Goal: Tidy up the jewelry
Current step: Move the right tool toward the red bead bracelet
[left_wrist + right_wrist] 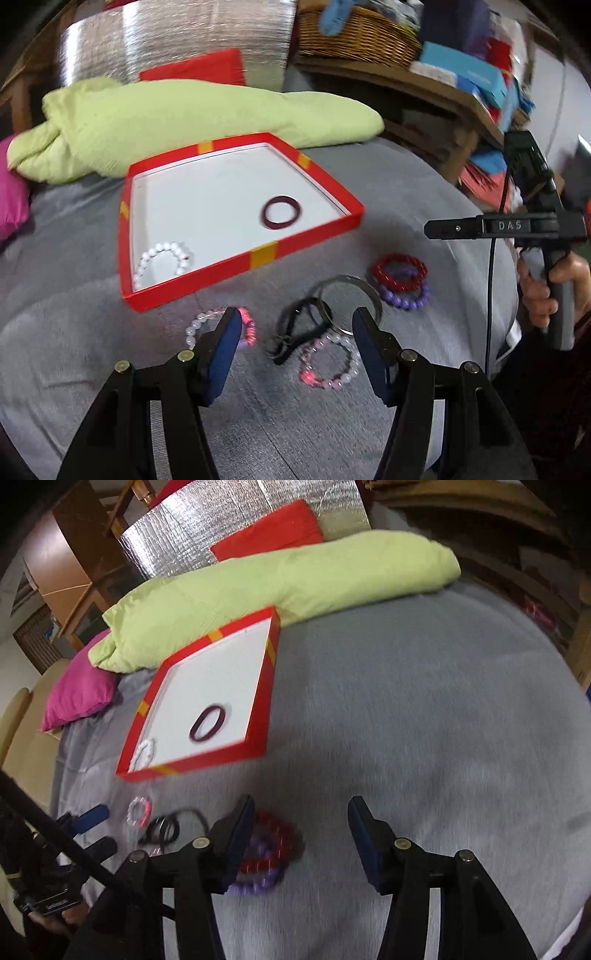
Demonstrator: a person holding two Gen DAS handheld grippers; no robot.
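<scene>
The left gripper (293, 325) hovers released over the grey bed cover (424, 184), nothing between its jaws; the black hair ties (291, 332), silver bangle (349, 291) and pink-white bead bracelet (332, 362) lie just beyond its tips. The right gripper (301, 812) is also released and empty, with the red bead bracelet (280, 834) and purple bead bracelet (258, 882) beside its left finger. The red tray (258, 254) holds a dark bangle (281, 212) and a white bead bracelet (162, 258)

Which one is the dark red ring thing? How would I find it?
Look for the red box on the grey blanket. Inside lie two pieces: the dark red bangle is the smooth solid ring, not the white beaded bracelet in the corner.
</scene>
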